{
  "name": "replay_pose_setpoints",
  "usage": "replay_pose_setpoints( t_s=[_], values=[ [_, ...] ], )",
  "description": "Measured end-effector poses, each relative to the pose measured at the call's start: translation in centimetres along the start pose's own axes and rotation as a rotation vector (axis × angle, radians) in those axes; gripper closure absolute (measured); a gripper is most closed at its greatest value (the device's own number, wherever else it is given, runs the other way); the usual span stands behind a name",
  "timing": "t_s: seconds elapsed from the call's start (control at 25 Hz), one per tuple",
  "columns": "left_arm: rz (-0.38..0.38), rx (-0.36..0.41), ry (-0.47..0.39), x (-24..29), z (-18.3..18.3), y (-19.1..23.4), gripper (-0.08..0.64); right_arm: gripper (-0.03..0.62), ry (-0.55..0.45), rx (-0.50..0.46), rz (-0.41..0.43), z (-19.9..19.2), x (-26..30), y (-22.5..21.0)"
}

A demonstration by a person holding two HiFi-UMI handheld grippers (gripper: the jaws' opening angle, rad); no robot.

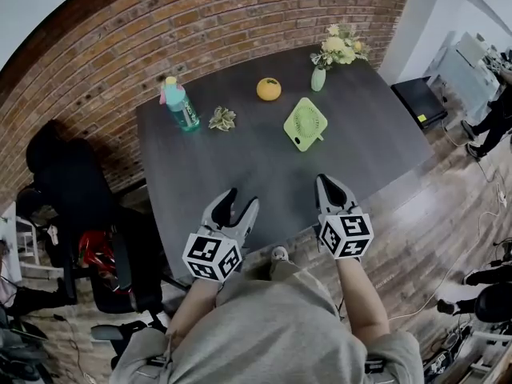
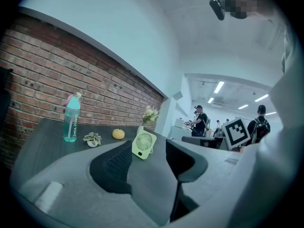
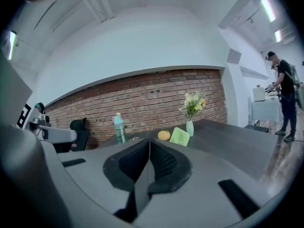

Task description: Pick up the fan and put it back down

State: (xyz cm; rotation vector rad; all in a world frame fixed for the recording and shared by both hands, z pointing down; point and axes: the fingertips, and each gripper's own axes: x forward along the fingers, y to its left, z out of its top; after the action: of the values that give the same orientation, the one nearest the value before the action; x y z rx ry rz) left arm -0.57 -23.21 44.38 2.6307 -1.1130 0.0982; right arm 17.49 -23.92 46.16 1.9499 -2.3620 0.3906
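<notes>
The right hand-held gripper (image 1: 324, 182) is closed on nothing, the left hand-held gripper (image 1: 243, 198) open and empty; both hover at the worktop's (image 1: 240, 162) edge, apparently since the fan (image 1: 305, 123) stands untouched, well apart

On the dark tabletop (image 1: 240, 174) by the brick wall (image 1: 200, 22) stand a teal bottle (image 1: 180, 104), a small potted plant (image 1: 222, 118), an orange (image 1: 269, 89) and a vase of flowers (image 1: 319, 77), each apart.

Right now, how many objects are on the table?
5: a teal bottle at the far left, a small plant beside it, an orange mid-back, a green fan nearer, a flower vase at the back right. Nothing seems hidden.
</notes>
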Motion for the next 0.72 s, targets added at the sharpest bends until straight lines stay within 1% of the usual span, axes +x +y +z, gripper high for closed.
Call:
replay_pose_setpoints(
  t_s=[0.12,0.4,0.72],
  values=[
    [-0.008,0.001,-0.005,-2.1,-0.6,-0.8,0.346,0.588,-0.011,0.012,0.006,-0.5,-2.4,1.9],
    [0.016,-0.009,-0.014,-7.7,-2.4,-2.4,0.427,0.589,-0.035,0.037,0.012,-1.8,-7.9,6.3],
    [0.031,-0.004,-0.026,-13.1,-3.9,-4.2,0.484,0.589,-0.055,-0.003,0.045,-2.8,-13.4,11.4]
  ],
)
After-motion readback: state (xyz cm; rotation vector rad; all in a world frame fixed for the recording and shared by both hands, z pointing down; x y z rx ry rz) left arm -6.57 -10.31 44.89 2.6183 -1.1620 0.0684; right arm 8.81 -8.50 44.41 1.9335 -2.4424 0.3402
